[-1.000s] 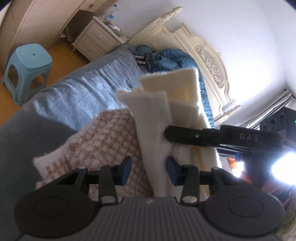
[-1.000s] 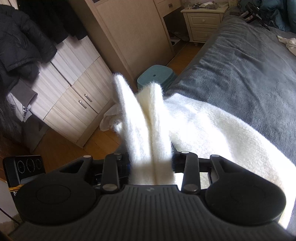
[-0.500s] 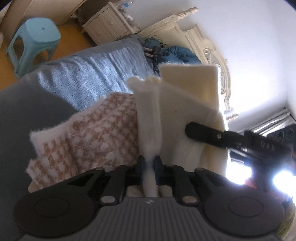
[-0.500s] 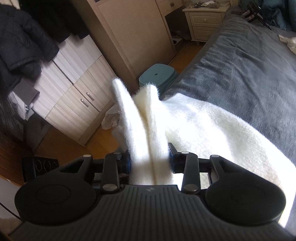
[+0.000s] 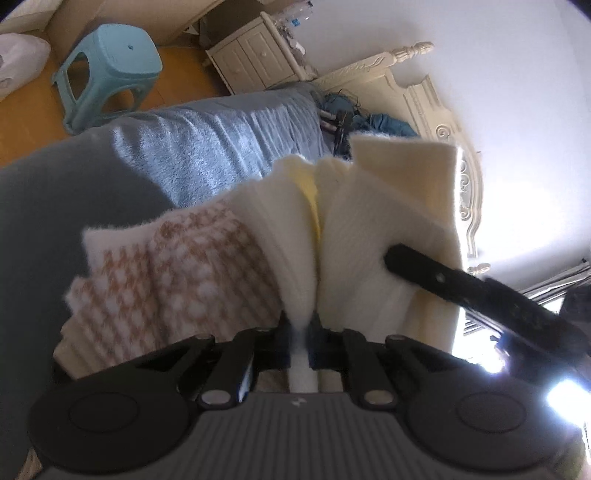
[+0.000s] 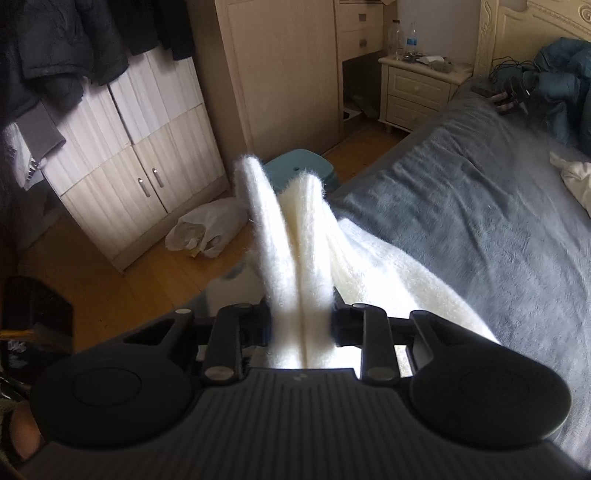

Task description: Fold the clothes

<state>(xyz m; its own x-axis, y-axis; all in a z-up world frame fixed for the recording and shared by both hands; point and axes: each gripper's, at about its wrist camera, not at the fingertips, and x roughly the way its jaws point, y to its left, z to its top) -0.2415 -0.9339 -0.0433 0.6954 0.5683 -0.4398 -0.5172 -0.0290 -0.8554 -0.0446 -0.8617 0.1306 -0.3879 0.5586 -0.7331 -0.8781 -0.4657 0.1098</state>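
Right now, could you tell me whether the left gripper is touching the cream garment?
Touching. The left wrist view shows the left gripper shut on the cream garment.

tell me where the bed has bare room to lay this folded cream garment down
Free: the grey bedspread between the cream garment and the white cloth near the right edge. Crowded: by the headboard, with cables and a blue duvet. Both the left gripper and right gripper grip the garment.

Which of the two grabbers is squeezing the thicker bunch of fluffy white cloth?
The right gripper. Its fingers stand apart around a fat double fold of the cream garment, while the left gripper pinches only a thin edge, fingers almost touching.
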